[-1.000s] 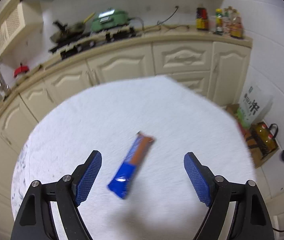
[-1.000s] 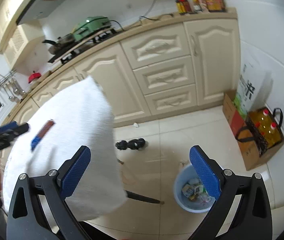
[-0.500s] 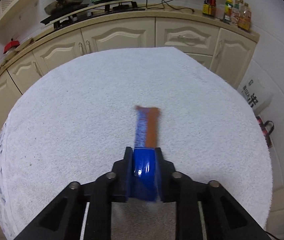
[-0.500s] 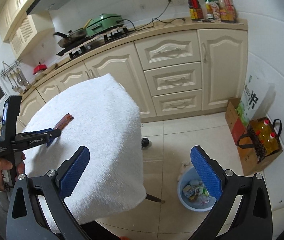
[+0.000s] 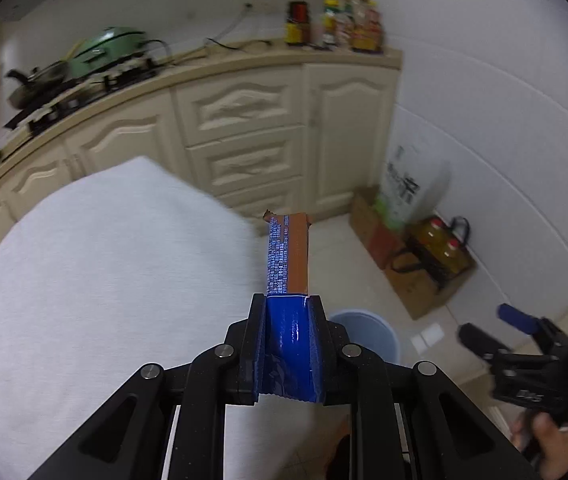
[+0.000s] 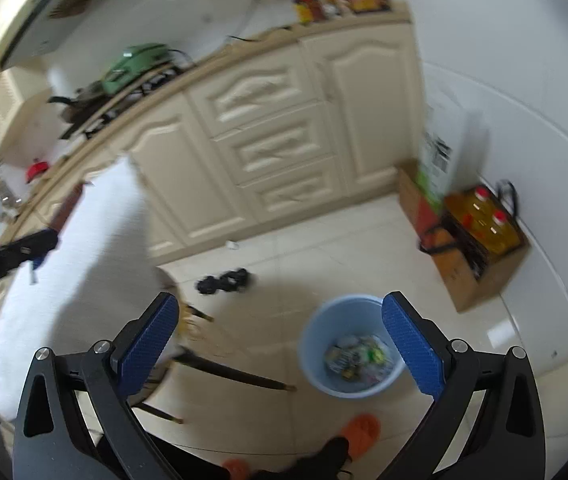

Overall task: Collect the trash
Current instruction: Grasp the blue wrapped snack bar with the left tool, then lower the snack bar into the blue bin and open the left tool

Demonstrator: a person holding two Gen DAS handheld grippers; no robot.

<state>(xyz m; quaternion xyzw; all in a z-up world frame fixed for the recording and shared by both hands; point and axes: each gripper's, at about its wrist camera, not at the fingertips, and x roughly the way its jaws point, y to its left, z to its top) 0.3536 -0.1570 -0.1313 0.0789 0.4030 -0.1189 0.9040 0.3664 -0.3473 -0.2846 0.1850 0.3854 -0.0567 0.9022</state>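
- While clamped by its blue end in the left gripper [image 5: 287, 312], wrapper [image 5: 288, 260] pointing straight ahead along the fingers, long axis forward, clear of the white towelled table [image 5: 95, 272].
- Below and just right of the jaws: pale blue bin [image 5: 368, 334], round, smooth plastic, already holding litter; left arm nearer in carrying terms.
- Right gripper [image 6: 279, 344] spread wide, holding nothing, above the bin.
- Wrapper flat, glossy foil, blue and brown; likely light, crinkly.

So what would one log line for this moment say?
left gripper: shut on wrapper | right gripper: open, empty | blue bin: on floor, holds trash
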